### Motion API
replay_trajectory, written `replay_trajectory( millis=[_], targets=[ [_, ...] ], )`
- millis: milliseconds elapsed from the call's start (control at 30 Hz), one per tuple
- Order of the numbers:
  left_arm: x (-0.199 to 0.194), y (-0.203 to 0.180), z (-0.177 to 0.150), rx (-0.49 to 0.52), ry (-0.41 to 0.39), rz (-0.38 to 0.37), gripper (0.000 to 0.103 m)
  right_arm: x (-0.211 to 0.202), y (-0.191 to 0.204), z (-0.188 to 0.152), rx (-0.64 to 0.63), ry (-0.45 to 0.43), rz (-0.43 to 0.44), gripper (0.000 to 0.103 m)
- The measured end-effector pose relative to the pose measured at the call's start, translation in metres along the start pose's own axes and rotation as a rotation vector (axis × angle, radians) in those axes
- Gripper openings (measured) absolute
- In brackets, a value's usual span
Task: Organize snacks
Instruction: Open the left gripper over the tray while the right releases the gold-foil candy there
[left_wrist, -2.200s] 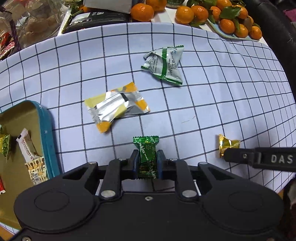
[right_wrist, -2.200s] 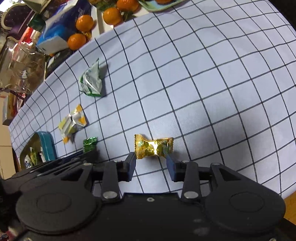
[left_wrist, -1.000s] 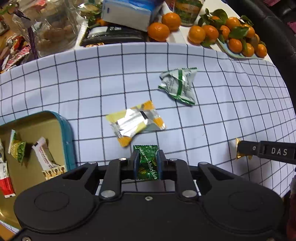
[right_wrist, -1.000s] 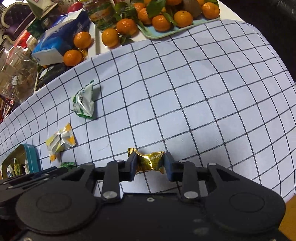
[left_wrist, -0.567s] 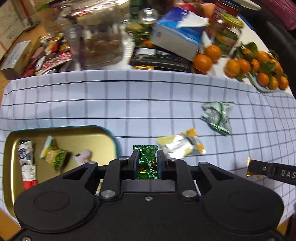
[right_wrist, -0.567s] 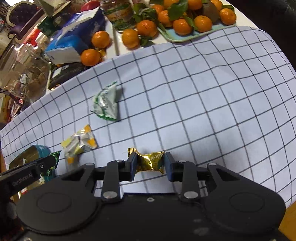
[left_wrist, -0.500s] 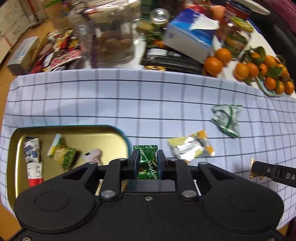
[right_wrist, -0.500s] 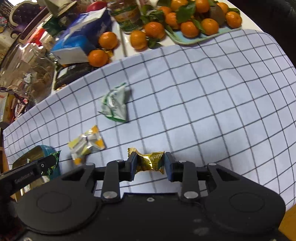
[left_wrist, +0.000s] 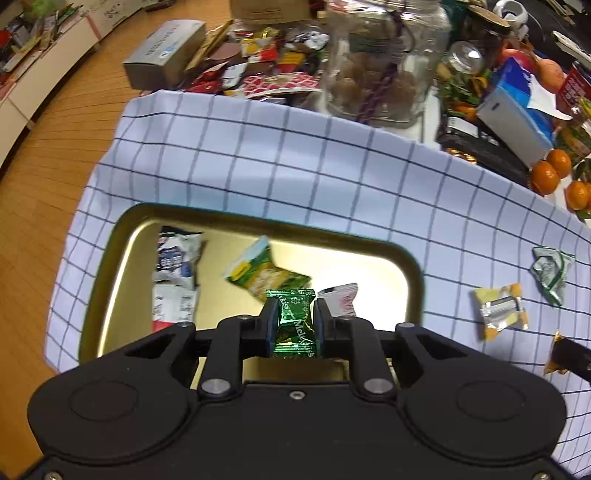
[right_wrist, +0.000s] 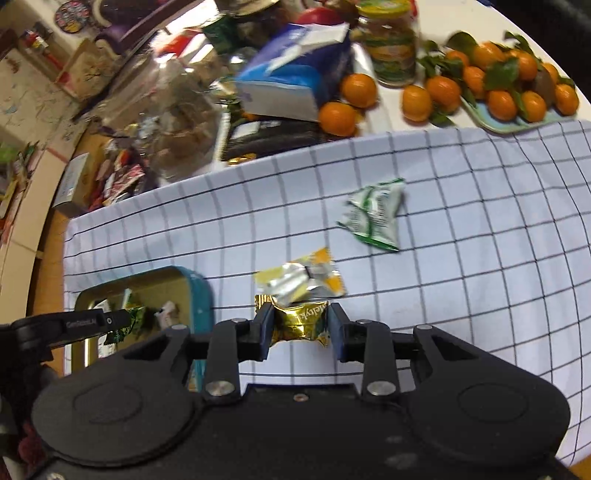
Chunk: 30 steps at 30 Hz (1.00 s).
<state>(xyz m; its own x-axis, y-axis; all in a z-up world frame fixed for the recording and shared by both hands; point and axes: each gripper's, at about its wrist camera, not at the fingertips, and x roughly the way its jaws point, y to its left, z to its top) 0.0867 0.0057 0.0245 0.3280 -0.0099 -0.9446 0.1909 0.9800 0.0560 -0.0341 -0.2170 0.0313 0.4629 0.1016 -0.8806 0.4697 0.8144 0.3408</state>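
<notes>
Checked cloth covers the worktop (left_wrist: 332, 177), and on it sits the tin tray (left_wrist: 413, 280) that gathers the snacks. Over the tray's gold floor hangs the green candy (left_wrist: 293, 323), pinched across its narrow middle by the left claw (left_wrist: 293, 325), so its crimped ends stick out free; held this way, it should drop clean once the jaws part. Beneath and beyond it, from about 10 to 1 o'clock, lie the wrappers already sorted: a blue-and-white packet (left_wrist: 175, 254), a yellow-green sachet (left_wrist: 264, 273) and a small red-and-white one (left_wrist: 341, 295). The right claw (right_wrist: 300, 325) is clamped on a gold candy (right_wrist: 301, 321), gripped across its length above bare cloth at about 3 o'clock from the tray, probably waiting its turn while the left one unloads. Farther out, two snacks lie loose on the cloth: a yellow-and-silver packet (right_wrist: 301, 282) just beyond the gold candy at 12 o'clock, and a green-and-white packet (right_wrist: 375, 216) at about 1 o'clock. Oranges (right_wrist: 498, 88), a tissue box (right_wrist: 291, 81) and a glass jar (left_wrist: 384, 62) crowd the far edge, off the cloth and likely no part of the job.
</notes>
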Motion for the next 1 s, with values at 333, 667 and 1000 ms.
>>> replay_trajectory(
  millis=[333,667,1000],
  targets=[
    [-0.006,0.037,-0.011,-0.045,0.006,0.029,0.026,0.004,0.064,-0.021,-0.150,0.005,0.137,0.034],
    [-0.003,0.063,-0.010,-0.120,0.040,-0.018,0.027,0.018,0.115,-0.049,-0.310,0.038,0.193,0.034],
    [-0.003,0.059,-0.013,-0.107,0.044,-0.023,0.027,0.018,0.117,-0.049,-0.293,0.054,0.286,0.043]
  ],
)
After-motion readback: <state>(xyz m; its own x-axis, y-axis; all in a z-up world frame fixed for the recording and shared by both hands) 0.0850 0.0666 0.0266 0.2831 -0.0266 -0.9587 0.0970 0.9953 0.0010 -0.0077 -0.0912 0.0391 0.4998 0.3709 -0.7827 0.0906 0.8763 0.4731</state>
